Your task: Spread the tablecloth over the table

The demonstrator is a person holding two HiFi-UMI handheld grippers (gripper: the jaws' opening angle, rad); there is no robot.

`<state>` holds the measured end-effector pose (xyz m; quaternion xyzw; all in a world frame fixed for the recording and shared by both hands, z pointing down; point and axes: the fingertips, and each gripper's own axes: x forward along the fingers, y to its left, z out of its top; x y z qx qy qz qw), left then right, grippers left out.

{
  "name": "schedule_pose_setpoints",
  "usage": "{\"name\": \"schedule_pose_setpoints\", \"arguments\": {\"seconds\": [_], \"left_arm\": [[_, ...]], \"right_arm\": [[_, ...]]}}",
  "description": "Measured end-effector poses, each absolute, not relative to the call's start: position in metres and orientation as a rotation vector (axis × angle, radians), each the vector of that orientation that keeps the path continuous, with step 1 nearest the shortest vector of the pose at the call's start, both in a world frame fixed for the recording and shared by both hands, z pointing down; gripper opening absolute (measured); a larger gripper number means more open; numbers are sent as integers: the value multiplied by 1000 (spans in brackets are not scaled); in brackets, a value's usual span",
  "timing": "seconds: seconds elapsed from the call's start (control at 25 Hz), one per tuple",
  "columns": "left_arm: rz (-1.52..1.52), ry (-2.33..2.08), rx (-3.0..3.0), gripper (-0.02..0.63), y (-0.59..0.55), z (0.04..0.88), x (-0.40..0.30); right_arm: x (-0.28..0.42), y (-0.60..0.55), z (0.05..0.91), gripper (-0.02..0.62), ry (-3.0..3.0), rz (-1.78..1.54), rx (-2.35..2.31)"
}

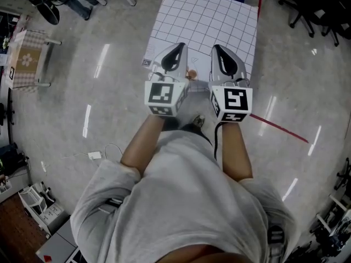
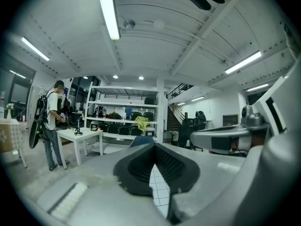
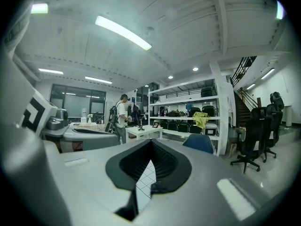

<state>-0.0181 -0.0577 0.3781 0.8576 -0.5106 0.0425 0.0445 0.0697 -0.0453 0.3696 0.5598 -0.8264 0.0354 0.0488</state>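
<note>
Left gripper (image 1: 178, 48) and right gripper (image 1: 218, 49) held side by side, fingers of both pressed together on nothing, tips above the near edge of the white grid tablecloth (image 1: 208, 21), lying flat ahead

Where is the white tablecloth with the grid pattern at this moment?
In the head view, the tablecloth lies at the top centre, ahead of the left gripper and right gripper, whose tips reach over its near edge.
</note>
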Motion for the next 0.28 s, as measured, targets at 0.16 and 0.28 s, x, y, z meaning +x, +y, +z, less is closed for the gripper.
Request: {"name": "schedule_pose_setpoints", "arguments": {"seconds": [0.16, 0.28], "left_arm": [[146, -1553, 2631, 20, -56, 383, -16], [167, -1554, 2632, 20, -53, 385, -16]], "right_arm": [[67, -48, 369, 6, -2522, 91, 1697], [62, -48, 366, 6, -2531, 81, 1690]]}}
